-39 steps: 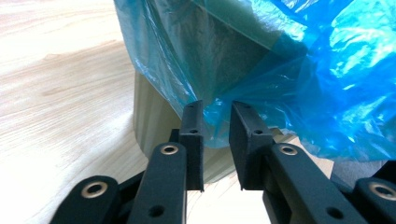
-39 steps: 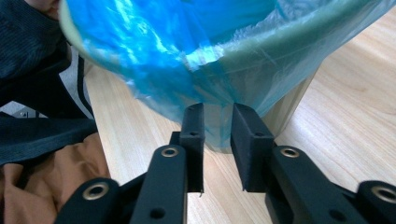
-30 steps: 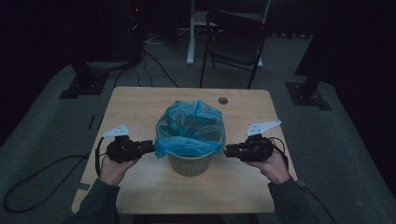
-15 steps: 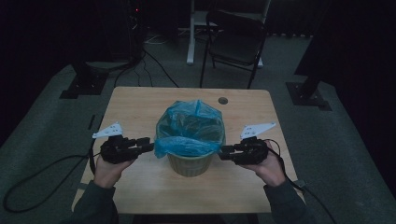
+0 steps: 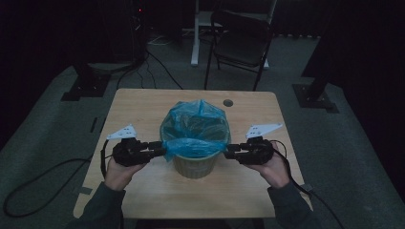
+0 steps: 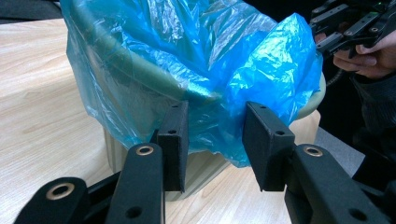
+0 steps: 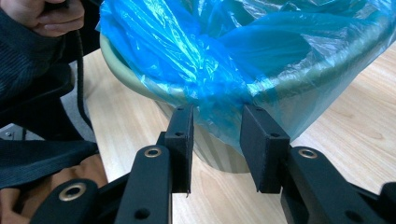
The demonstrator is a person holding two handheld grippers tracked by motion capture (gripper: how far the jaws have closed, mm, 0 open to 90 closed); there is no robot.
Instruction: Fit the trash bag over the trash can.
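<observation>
A pale bin lined with a blue plastic bag stands in the middle of the wooden table. The bag's edge is folded down over the rim. My left gripper is at the bin's left side. Its jaws have just been opening, and loose bag film hangs between the pads without being pinched. My right gripper is at the bin's right side. Its jaws have also just been opening, and they straddle the bag's edge with gaps on both sides.
A round cable hole lies in the table behind the bin. A folding chair stands beyond the table's far edge. Stand bases and cables lie on the dark floor at both sides. Bare tabletop surrounds the bin.
Both grippers stay at the bin's rim with only small shifts of the hands. The bag and the bin keep their place.
</observation>
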